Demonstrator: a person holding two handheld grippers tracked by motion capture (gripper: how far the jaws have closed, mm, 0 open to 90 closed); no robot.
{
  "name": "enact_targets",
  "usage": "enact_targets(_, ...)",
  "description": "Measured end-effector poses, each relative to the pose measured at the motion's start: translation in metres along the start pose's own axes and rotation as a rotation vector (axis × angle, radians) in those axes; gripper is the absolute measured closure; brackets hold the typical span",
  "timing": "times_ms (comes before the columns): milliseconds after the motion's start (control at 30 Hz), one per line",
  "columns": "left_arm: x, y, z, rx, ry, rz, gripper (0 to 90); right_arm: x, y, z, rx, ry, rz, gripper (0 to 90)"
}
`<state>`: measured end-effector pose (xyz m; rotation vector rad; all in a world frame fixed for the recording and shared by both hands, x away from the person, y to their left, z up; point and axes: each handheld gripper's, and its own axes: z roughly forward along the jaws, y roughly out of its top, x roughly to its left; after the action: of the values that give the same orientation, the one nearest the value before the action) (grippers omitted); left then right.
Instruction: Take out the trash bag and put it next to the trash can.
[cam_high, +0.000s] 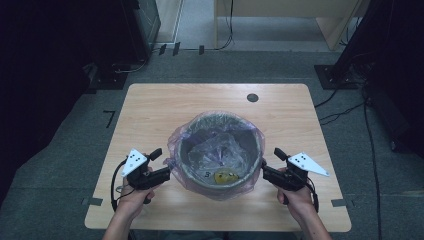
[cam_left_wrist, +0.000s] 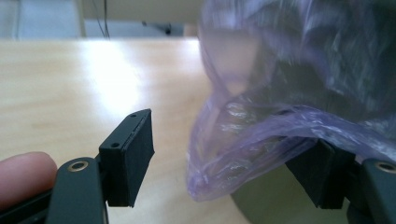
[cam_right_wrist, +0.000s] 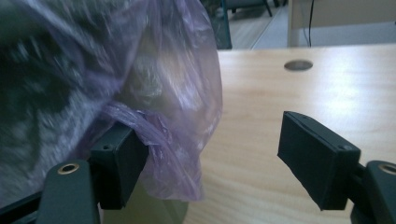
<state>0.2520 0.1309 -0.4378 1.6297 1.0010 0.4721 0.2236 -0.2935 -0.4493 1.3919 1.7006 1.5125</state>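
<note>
- Wooden table (cam_high: 150, 107) on grey carpet carries our grey bin (cam_high: 221, 181), lined with a purple bag (cam_high: 175, 140); the bin sits just toward six o'clock of the table's centre.
- Our left gripper (cam_high: 161, 161) waits at the bin's nine o'clock, jaws apart and gripping nothing, one jaw under the bag's loose hem.
- Our right gripper (cam_high: 272, 161), at three o'clock, stands equally open, with the hem draped over one jaw.
</note>
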Motion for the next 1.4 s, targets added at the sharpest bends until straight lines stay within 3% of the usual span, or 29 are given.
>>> enact_targets(233, -0.007, 0.029, -0.019, -0.099, 0.004, 0.006, 26.5, 0.004, 0.026, -0.015, -0.064, -0.001, -0.009, 24.8)
enact_targets(333, -0.010, 0.038, -0.023, -0.134, -0.022, -0.033, 26.5, 0.004, 0.038, -0.018, -0.088, 0.001, -0.021, 24.8)
enact_targets(500, -0.020, 0.052, -0.019, -0.154, -0.053, -0.027, 26.5, 0.009, 0.055, -0.019, -0.124, 0.027, -0.022, 24.9)
enact_targets(633, -0.029, 0.060, -0.007, -0.139, -0.065, -0.013, 26.0, 0.021, 0.066, -0.012, -0.117, 0.051, -0.040, 24.8)
enact_targets(700, -0.034, 0.064, 0.002, -0.109, -0.033, 0.015, 25.5, 0.026, 0.071, -0.006, -0.104, 0.063, -0.051, 24.7)
enact_targets(833, -0.036, 0.071, 0.016, -0.071, -0.008, -0.005, 25.2, 0.034, 0.076, 0.007, -0.064, 0.055, -0.065, 24.4)
enact_targets(933, -0.040, 0.074, 0.022, -0.050, 0.011, 0.015, 27.9, 0.038, 0.077, 0.015, -0.043, 0.055, -0.083, 25.1)
enact_targets(1067, -0.047, 0.077, 0.026, -0.032, -0.019, 0.042, 54.2, 0.044, 0.078, 0.021, -0.027, 0.048, -0.103, 33.0)
enact_targets(1133, -0.048, 0.080, 0.026, -0.035, -0.039, 0.027, 64.2, 0.045, 0.079, 0.022, -0.031, 0.049, -0.103, 38.0)
enact_targets(1400, -0.060, 0.096, 0.018, -0.094, -0.089, 0.039, 80.3, 0.052, 0.090, 0.016, -0.069, 0.086, -0.097, 37.7)
